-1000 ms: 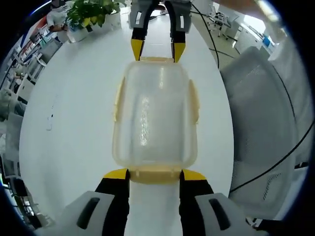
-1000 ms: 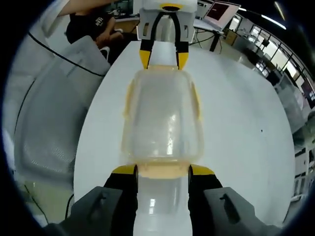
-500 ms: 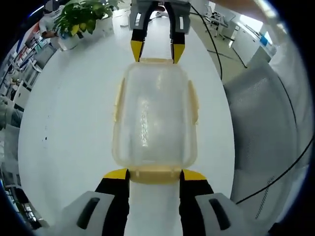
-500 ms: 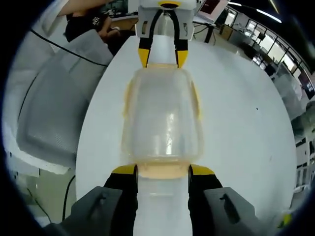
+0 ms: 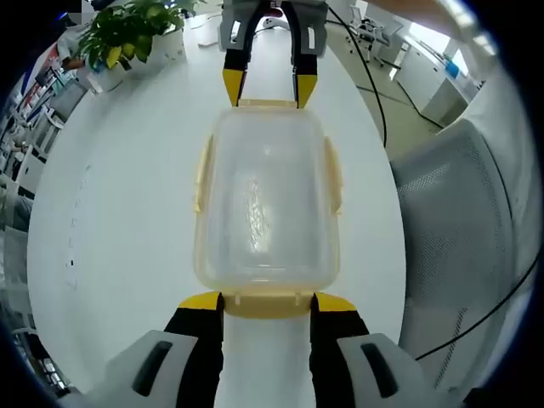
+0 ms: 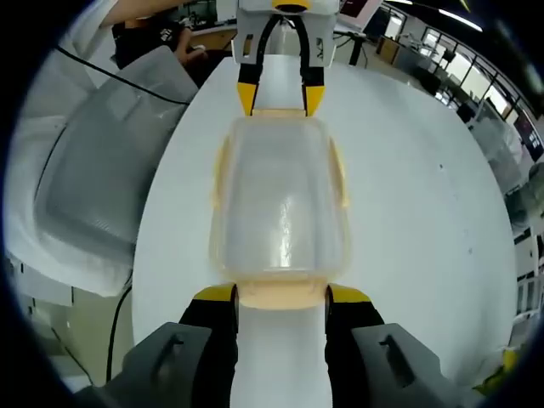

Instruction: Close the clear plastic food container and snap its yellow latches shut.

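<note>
The clear rectangular plastic food container (image 5: 267, 200) with pale yellow latches (image 5: 266, 302) is seen on the white surface (image 5: 127, 195), near one edge. The left hand-held gripper (image 5: 267, 302) and the right hand-held gripper (image 6: 280, 296) are spread apart, flanking opposite end latches.

The clear plastic food container (image 5: 266, 208) lies on the white worktop (image 5: 119, 195) with its lid on, and its near yellow latch (image 5: 268, 299) sits between the left gripper's (image 5: 267, 301) two jaws. At its far end, the right gripper (image 5: 269, 83) stands with a jaw at each side of the far latch (image 5: 267, 104). A green plant (image 5: 126, 34) stands far off, beyond the jaws to one side.
</note>
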Demonstrator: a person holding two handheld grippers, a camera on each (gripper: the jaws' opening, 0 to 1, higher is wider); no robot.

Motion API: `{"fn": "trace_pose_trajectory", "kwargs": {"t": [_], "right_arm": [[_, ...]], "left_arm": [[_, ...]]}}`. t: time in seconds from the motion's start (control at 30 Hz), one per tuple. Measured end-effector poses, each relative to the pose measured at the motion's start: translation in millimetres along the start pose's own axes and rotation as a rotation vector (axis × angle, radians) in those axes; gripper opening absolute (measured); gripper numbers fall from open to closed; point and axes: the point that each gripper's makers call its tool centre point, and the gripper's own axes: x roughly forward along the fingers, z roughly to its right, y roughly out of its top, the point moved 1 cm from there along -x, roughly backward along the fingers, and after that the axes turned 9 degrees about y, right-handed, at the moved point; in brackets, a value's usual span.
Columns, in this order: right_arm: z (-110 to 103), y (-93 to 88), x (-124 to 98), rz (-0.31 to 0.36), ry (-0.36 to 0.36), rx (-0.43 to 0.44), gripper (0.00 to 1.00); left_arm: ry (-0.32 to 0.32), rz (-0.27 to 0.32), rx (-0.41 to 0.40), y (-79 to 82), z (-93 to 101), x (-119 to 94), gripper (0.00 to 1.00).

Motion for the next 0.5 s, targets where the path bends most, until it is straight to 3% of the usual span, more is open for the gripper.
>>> {"fn": "trace_pose_trajectory", "kwargs": {"t": [0.5], "right_arm": [[-7, -10.9, 9, -0.019, 0.010, 0.008, 0.36]], "left_arm": [[-0.020, -0.026, 0.009, 4.2, 10.0, 8, 0.34]]}}
